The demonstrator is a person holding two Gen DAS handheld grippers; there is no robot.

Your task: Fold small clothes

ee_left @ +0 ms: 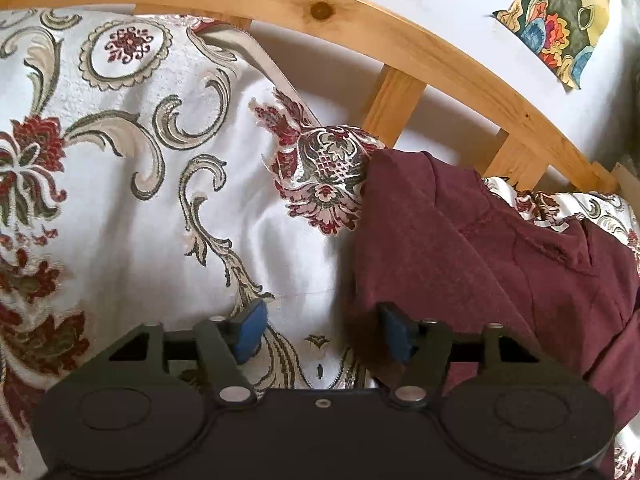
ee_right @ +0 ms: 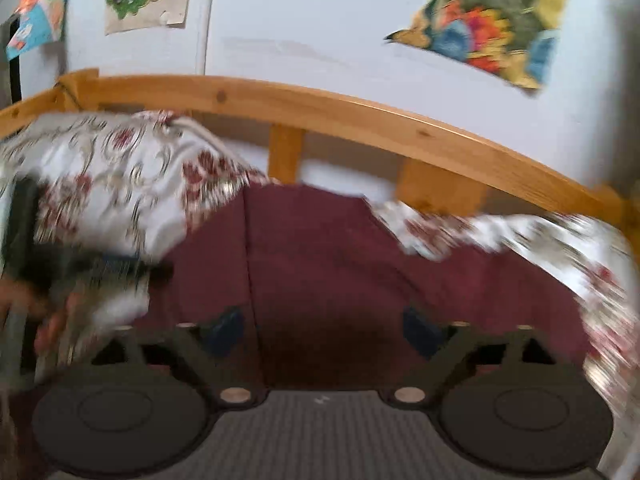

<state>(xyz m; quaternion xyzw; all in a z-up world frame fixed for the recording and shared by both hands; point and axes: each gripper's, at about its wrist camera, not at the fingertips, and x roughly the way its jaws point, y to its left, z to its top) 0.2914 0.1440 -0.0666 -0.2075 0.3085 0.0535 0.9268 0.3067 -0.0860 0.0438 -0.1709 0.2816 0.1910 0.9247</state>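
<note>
The maroon garment [ee_left: 480, 248] lies on the bed [ee_left: 120, 200]. Left gripper [ee_left: 324, 330]: jaws open, at the garment's left edge. Right gripper [ee_right: 322, 330]: jaws wide open, empty, over the garment.

Your left gripper [ee_left: 320, 330] stands open, nothing between its blue pads [ee_left: 252, 330] | maroon garment [ee_left: 480, 264] lies right, its left edge by your right pad | floral bedspread [ee_left: 120, 184] beneath | wooden bed rail [ee_left: 320, 10] behind
</note>
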